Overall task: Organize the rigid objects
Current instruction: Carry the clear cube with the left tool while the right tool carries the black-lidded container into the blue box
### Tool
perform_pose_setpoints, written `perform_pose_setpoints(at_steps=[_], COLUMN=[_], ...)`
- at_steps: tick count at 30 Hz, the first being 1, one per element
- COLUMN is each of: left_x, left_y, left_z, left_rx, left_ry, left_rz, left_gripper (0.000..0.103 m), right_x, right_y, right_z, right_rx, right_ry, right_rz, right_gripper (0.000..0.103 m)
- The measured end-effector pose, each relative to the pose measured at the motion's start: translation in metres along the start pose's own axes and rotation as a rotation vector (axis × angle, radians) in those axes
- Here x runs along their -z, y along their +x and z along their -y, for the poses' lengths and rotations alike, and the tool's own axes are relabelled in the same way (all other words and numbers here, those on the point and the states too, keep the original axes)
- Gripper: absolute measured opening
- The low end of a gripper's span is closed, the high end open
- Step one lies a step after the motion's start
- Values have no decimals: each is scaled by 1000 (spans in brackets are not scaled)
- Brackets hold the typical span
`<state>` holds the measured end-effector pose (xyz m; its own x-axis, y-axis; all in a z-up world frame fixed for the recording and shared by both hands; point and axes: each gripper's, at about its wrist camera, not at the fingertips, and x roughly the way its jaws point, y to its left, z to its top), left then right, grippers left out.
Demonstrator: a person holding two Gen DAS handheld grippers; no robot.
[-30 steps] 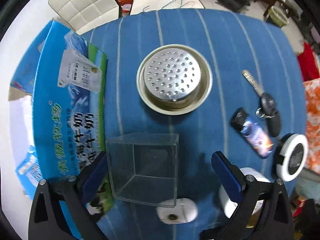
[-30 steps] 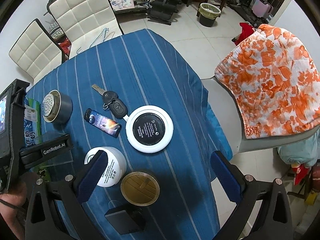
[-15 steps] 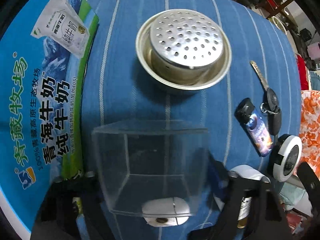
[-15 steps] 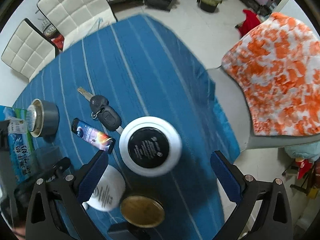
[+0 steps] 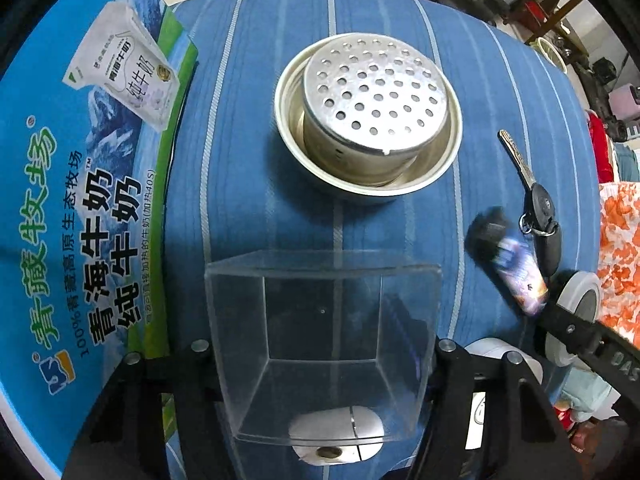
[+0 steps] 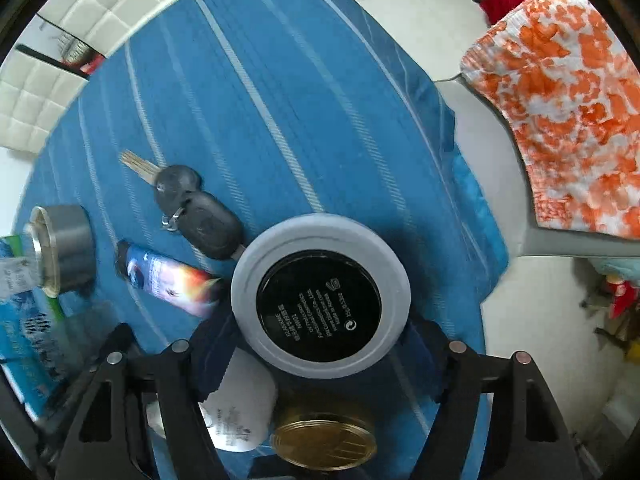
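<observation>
My left gripper [image 5: 320, 344] is shut on a clear plastic box [image 5: 320, 320], whose side walls sit between the jaws above the blue striped cloth [image 5: 248, 200]. A white mouse-like object [image 5: 336, 436] lies under it. My right gripper [image 6: 320, 328] has its jaws on both sides of a round white compact with a black centre [image 6: 320, 300]; the blue pads [image 6: 212, 344] touch its rim. A lighter [image 6: 168, 276], car keys [image 6: 196, 208] and a metal strainer cup [image 6: 60, 248] lie to its left.
A blue milk carton box [image 5: 80, 200] lies along the left of the table. A gold lid [image 6: 324, 444] and a white jar [image 6: 236, 408] sit under the right gripper. A chair with an orange patterned cloth [image 6: 568, 120] stands to the right; white chairs [image 6: 80, 20] stand behind.
The left gripper moved forward and closed on the clear box. The right gripper came down over the white compact and closed in on it.
</observation>
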<state>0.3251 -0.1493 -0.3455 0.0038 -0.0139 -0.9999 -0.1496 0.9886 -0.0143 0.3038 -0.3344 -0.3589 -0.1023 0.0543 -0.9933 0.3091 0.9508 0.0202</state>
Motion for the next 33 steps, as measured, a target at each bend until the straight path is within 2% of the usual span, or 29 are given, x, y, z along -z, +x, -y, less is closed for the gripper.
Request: perform_pose_setpoints(at_steps=[4, 14, 20, 22, 28, 33], left_x=[6, 19, 33, 40, 45, 43], left_y=[-13, -55, -98, -120, -161, -197], left_z=[12, 26, 24, 21, -27, -74], left_rx=[-17, 8, 66, 81, 114, 107], left_ry=[29, 62, 61, 73, 79, 65], left_rz=[19, 79, 144, 187, 278, 332], left_gripper=[61, 61, 61, 61, 61, 61], right_x=[8, 26, 41, 51, 81, 114], right_y=[-3, -17, -57, -75, -139, -184], right_z=[-3, 3, -9, -19, -59, -120], right_rx=[12, -17, -70, -94, -176, -220], right_ry=[-29, -54, -93, -114, -183, -260], right_rz=[20, 70, 143, 170, 253, 310], right_gripper=[76, 76, 76, 76, 76, 76])
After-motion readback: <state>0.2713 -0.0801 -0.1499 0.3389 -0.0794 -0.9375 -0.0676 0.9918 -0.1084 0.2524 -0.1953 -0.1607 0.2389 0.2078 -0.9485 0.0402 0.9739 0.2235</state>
